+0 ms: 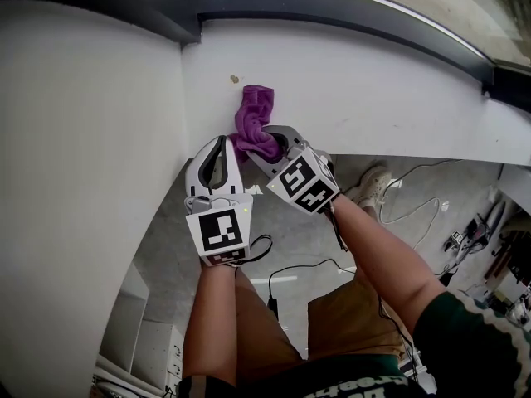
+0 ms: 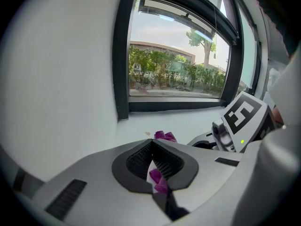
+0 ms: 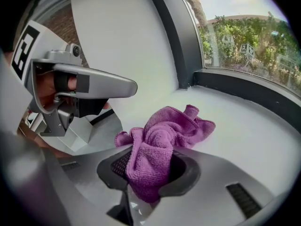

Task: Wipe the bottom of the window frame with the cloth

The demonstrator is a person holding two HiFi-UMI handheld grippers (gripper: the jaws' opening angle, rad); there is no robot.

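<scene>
A purple cloth (image 1: 255,116) lies bunched on the white sill (image 1: 382,89), near its left corner under the dark bottom rail of the window frame (image 1: 348,11). My right gripper (image 1: 270,144) is shut on the cloth's near end (image 3: 148,166); the rest spreads out ahead of the jaws. My left gripper (image 1: 221,143) hovers just left of the cloth with its jaws together (image 2: 151,145) and nothing held; a purple scrap shows behind the gap between its pads. In the left gripper view the frame rail (image 2: 174,106) runs across the back. A small brownish speck (image 1: 234,79) sits beyond the cloth.
A white wall (image 1: 75,139) closes the sill's left side. The dark frame upright (image 2: 121,55) meets the rail at that corner. Below the sill edge are grey floor, cables (image 1: 415,214), a shoe (image 1: 371,185) and tools (image 1: 477,230) at the right.
</scene>
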